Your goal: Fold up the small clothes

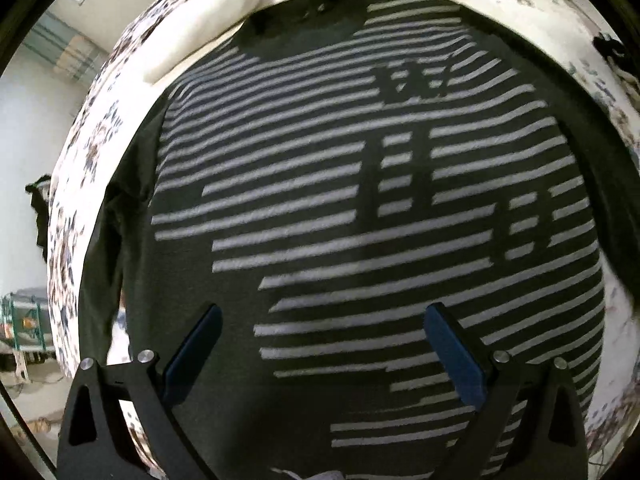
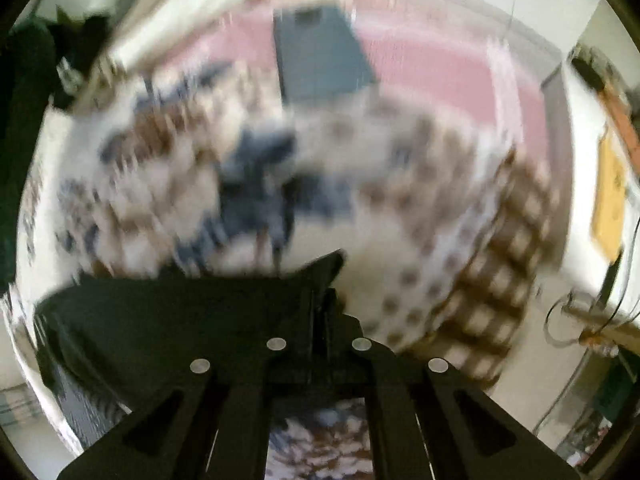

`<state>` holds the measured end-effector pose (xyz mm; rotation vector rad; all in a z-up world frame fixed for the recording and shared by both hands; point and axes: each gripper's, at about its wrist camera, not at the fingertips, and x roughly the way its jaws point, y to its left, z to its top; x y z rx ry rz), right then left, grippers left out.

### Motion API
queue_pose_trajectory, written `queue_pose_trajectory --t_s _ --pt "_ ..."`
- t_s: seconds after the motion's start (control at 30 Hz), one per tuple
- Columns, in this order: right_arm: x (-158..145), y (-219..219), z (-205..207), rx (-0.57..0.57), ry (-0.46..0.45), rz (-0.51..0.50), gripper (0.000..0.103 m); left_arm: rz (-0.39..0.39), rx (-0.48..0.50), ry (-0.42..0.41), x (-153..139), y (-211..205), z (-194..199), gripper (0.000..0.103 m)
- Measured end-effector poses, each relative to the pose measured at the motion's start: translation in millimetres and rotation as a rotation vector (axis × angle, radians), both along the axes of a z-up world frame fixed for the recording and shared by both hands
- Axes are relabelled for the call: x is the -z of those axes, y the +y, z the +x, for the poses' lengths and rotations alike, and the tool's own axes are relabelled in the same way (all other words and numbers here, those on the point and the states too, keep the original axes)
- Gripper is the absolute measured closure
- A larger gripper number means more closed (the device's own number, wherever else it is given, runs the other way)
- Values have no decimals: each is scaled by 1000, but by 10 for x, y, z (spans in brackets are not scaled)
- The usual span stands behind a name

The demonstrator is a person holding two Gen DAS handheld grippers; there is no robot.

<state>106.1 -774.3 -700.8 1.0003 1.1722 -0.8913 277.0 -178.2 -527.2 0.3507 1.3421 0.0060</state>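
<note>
— Where's our left gripper now?
— Over the striped shirt, fingers spread wide and holding nothing; the shirt lies flat on the flowered bedspread, a white pillow at eleven o'clock.
— And our right gripper?
— Blurry, but its fingers are clenched on dark cloth trailing toward nine o'clock; we cannot tell whether that's the shirt.

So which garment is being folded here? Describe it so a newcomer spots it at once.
Start at the floral bedspread that fills the left wrist view. Spread flat across it, beyond the open left claw, lies the striped shirt. It is dark with thin pale horizontal stripes and plain dark sleeves, unlike the plain white pillow beyond its collar.
</note>
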Motion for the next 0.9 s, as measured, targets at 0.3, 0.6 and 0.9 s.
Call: queue_pose_trajectory --t_s 0.3,0.6,0.9 --pt "-197 -747 452 18 15 -33 102 -30 30 9 89 -243 138 0" --pt "205 -583 -79 302 -181 244 42 -33 -16 63 257 -146 140 0" --pt "448 -265 359 321 -272 185 93 -22 -91 51 276 166 231 0"
